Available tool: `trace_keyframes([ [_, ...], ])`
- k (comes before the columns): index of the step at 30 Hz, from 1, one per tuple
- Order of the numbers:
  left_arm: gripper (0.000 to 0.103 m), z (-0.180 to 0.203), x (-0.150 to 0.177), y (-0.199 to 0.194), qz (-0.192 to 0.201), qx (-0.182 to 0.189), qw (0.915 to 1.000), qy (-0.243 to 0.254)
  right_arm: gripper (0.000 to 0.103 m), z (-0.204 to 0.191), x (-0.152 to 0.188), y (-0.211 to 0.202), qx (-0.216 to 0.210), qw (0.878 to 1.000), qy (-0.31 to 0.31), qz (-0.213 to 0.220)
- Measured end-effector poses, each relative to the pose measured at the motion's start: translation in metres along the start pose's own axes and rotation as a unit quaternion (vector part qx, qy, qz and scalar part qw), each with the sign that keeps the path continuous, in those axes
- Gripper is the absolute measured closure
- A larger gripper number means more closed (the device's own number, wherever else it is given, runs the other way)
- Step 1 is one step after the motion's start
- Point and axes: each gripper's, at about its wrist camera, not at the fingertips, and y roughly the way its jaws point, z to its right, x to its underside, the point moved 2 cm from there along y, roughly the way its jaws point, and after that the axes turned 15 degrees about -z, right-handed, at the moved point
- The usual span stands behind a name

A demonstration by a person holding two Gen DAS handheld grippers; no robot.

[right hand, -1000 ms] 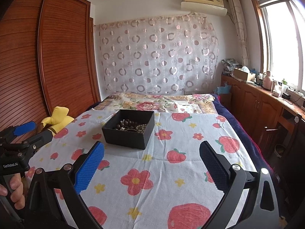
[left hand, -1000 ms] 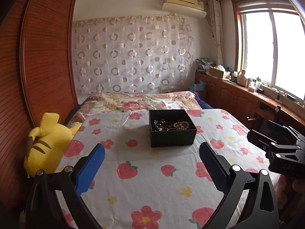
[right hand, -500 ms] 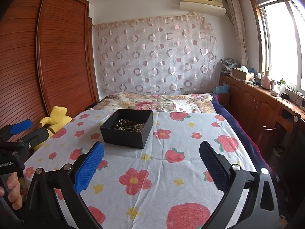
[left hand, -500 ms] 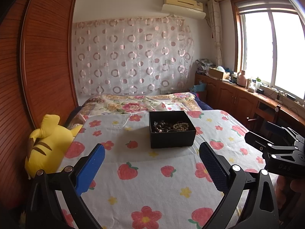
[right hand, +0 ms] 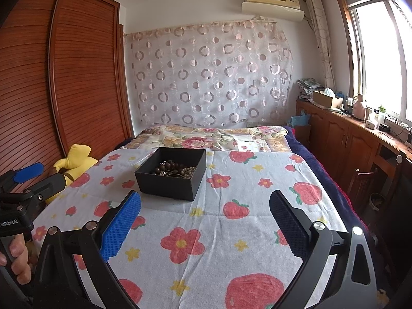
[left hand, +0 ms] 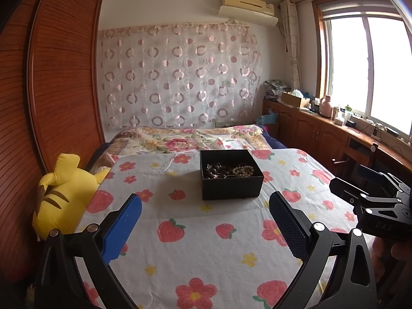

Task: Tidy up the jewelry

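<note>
Ahead of both wide-spread, empty tools, left tool (left hand: 205, 217) and right tool (right hand: 205, 216), beaded jewelry (left hand: 230, 170) lies heaped inside an open black box (left hand: 231, 191) on the bed (left hand: 195, 252), which fits either sorting unstarted or finished.

My left gripper (left hand: 205, 222) and right gripper (right hand: 205, 221) match: black angular frames with silver screw heads, one bright blue textured pad left of the gap, one dark navy pad right (white lettering marks the handle bodies).
</note>
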Motion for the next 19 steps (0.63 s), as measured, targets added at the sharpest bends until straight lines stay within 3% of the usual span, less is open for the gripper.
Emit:
trace_keyframes([
  [19,0.007,0.0004,-0.0003,-0.0011,0.001,-0.001,1.0,-0.001,0.002,-0.0001,0.0008,0.0003,0.0,1.0,0.001,0.001],
])
